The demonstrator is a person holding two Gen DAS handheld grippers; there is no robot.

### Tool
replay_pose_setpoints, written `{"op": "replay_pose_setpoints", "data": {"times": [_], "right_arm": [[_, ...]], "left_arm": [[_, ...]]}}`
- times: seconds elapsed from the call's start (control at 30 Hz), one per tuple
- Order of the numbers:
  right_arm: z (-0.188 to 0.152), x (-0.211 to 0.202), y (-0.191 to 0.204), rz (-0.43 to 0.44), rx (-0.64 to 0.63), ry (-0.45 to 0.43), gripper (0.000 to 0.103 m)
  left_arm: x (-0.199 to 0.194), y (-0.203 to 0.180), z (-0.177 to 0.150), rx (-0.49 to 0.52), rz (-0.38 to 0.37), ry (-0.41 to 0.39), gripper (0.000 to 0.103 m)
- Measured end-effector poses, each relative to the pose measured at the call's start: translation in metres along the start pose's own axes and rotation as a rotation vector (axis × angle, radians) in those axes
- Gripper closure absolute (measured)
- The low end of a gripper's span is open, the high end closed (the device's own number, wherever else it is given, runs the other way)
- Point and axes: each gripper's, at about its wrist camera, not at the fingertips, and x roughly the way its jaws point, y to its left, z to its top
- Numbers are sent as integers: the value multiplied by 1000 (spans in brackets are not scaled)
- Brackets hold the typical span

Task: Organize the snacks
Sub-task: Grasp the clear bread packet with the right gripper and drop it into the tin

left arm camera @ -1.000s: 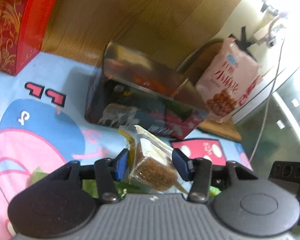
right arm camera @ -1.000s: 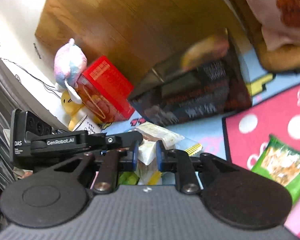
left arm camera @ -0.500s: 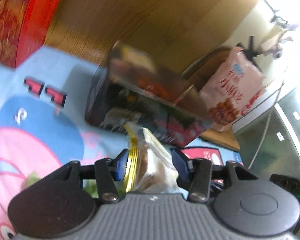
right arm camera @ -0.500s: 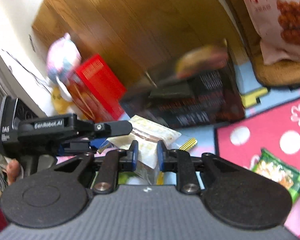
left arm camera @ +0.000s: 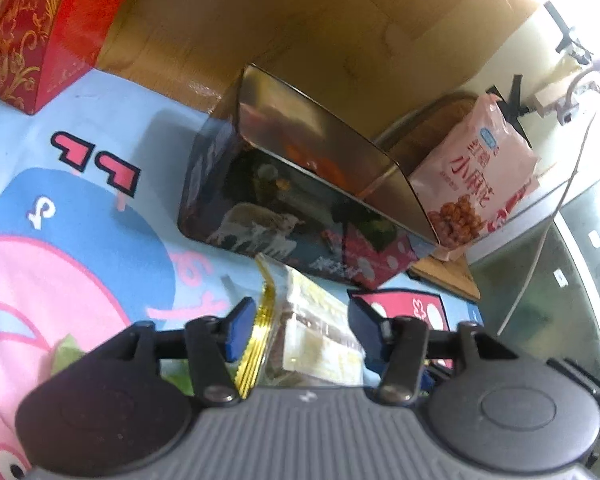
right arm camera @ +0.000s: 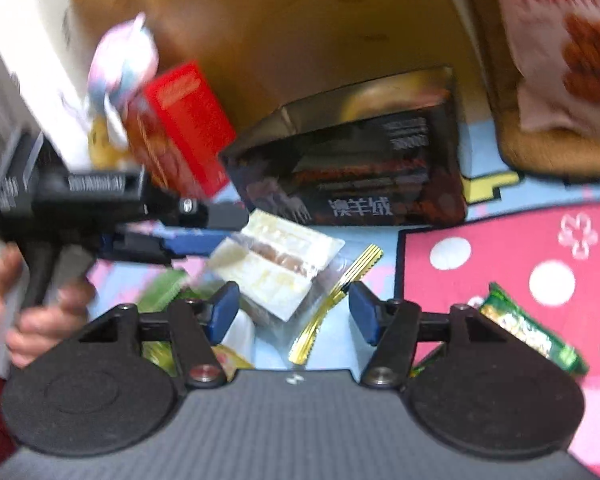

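A clear-wrapped sandwich cake snack (left arm camera: pixel 316 332) with a gold edge sits between the fingers of my left gripper (left arm camera: pixel 300 320), which is shut on it. In the right wrist view the same snack (right arm camera: pixel 276 264) hangs from the left gripper's blue fingers (right arm camera: pixel 188 244), above the mat. My right gripper (right arm camera: pixel 292 312) is open, its jaws wide apart just below the snack and not holding it. A dark open tin box (left arm camera: pixel 300 200) stands on the mat behind the snack; it also shows in the right wrist view (right arm camera: pixel 360 176).
A pink snack bag (left arm camera: pixel 476 184) leans at the right behind the tin. A red box (left arm camera: pixel 32 32) stands at far left. A green snack packet (right arm camera: pixel 532 332) lies on the red dotted mat. A plush toy (right arm camera: pixel 120 64) sits by the red box (right arm camera: pixel 180 128).
My right gripper has opened and let go of the snack. The left gripper now holds the snack alone, turned more edge-on.
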Motion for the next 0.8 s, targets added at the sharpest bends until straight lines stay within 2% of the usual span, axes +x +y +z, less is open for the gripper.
{"op": "replay_pose_setpoints", "data": {"times": [0.07,0.13,0.17,0.27,0.37,0.47,0.6,0.67,0.8], "right_arm": [[-1,11,5,-37,-50,32,40],[-3,20,14,-64,-121,18,39],[-4,25,18,-75,-139,11,39],[-4,28,21,-91,-128,-15,43],[-10,19,24,-82,-112,-33,49],[-12,2,35,-82,-137,-95,50],[2,-21,56,-120,-236,-238,50],[13,-27,62,-147,-293,-305,51],[45,-24,58,-188,-366,-365,51]], "left_arm": [[6,-4,-5,16,3,13,49],[17,-10,-12,36,6,48,54],[22,-14,-16,55,34,46,55],[19,-24,-20,100,65,20,55],[4,-28,-20,110,33,-2,55],[-19,-40,-18,137,-13,-57,55],[-38,-64,-3,189,-49,-145,55],[-41,-75,9,205,-58,-185,55],[-31,-85,37,215,-64,-255,55]]}}
